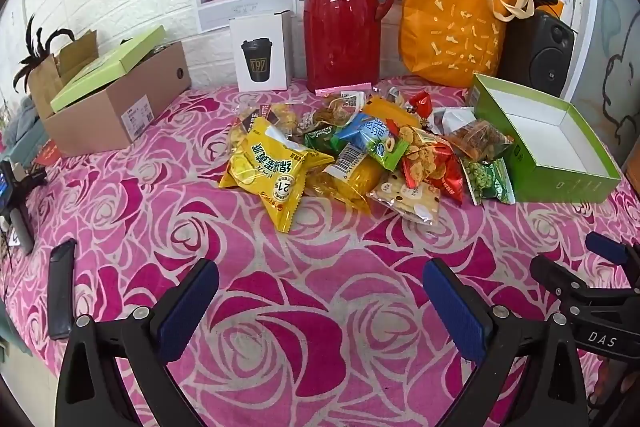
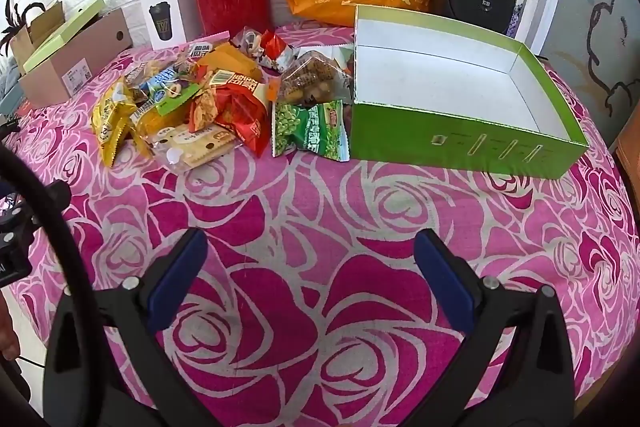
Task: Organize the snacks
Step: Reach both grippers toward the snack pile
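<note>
A heap of snack packets [image 1: 360, 151] lies on the pink rose-patterned cloth, with a yellow packet [image 1: 272, 167] at its left and a green pea packet [image 2: 310, 129] at its right. An empty green box [image 2: 460, 139] with a white inside stands just right of the heap [image 2: 200, 107]; the same green box [image 1: 560, 167] shows in the left wrist view. My left gripper [image 1: 320, 291] is open over bare cloth, well short of the heap. My right gripper [image 2: 310, 263] is open too, nothing between its fingers, in front of the pea packet and the box.
Along the back wall stand a red thermos jug [image 1: 344, 19], an orange tote bag [image 1: 460, 11], a black speaker [image 1: 540, 51], a white cup carton [image 1: 262, 55] and a cardboard box [image 1: 116, 103] holding a green lid. A dark phone [image 1: 60, 291] lies near the left edge.
</note>
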Tool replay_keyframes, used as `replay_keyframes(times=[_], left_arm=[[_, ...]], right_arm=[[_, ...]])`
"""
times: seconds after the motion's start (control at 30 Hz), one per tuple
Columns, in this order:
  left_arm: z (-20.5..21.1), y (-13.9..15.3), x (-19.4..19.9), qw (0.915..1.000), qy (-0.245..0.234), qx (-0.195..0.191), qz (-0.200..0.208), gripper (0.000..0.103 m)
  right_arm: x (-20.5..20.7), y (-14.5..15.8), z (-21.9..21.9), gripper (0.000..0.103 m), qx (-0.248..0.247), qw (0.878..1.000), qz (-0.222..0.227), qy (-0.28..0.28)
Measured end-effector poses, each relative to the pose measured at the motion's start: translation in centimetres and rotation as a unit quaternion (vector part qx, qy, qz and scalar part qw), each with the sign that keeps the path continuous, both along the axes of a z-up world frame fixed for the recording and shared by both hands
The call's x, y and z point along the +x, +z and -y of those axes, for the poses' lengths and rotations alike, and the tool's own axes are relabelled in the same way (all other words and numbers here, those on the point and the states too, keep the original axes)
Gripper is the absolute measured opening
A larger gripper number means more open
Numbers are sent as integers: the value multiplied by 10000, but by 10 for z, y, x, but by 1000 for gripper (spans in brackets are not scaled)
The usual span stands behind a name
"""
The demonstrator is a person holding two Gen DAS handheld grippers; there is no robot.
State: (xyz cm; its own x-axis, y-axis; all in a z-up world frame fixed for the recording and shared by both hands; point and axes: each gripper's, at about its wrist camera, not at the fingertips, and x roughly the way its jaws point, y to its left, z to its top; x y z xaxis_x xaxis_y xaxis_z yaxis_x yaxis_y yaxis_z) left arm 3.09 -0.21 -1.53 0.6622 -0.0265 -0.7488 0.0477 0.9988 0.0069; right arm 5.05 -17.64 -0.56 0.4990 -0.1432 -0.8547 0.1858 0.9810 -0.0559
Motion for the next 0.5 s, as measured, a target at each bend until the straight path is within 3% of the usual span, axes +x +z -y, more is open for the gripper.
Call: replay_keyframes(times=[0.23,0.5], left_arm=[[-10,4,9,9997,-100,-199,45,103],[-31,11,22,9990,-165,-403,120,103]], right_arm=[[6,-3,-7,103,550,9973,323,361],[56,-26,-34,103,912,9891,-5,1157]])
